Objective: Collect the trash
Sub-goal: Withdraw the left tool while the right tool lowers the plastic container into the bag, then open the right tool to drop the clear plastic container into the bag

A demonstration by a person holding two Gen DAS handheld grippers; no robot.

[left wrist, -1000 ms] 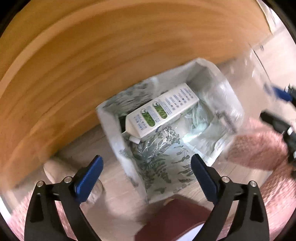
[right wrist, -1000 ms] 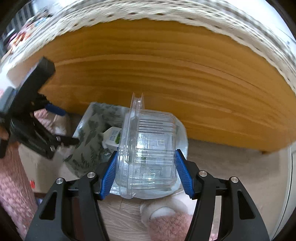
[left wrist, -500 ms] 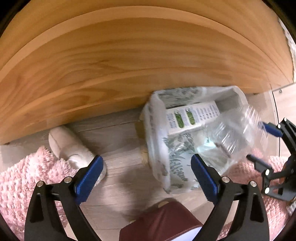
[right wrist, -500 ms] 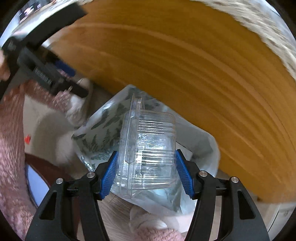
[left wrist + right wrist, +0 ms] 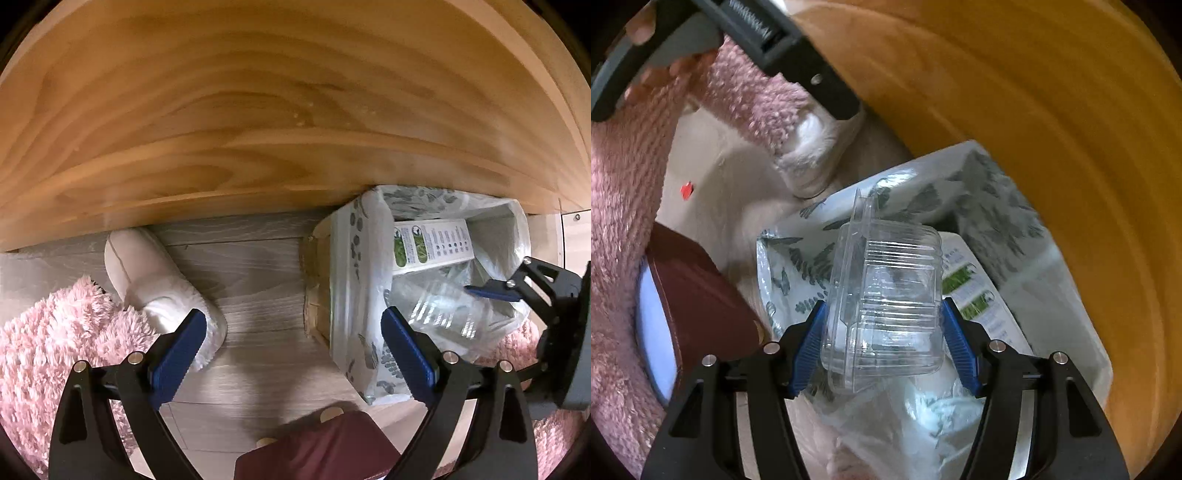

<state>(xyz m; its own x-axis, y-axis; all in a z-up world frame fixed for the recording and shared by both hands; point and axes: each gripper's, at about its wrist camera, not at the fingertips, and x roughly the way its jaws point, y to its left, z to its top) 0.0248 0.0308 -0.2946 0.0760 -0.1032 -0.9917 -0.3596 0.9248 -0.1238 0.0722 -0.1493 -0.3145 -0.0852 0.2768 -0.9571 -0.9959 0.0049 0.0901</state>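
Right tongs (image 5: 884,341) clamp the clear plastic container (image 5: 886,302) between both pads, directly above the open trash bag (image 5: 923,192). Left tongs (image 5: 293,356) are spread, empty, beside the bag.

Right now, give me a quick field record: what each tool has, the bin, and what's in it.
right tool: shut on clear plastic clamshell, held over the bin
left tool: open, empty, over the floor left of the bin
bin: lined with leaf-print bag, against the wooden panel
in bin: white carton with green label
nearby: white slipper, pink rug
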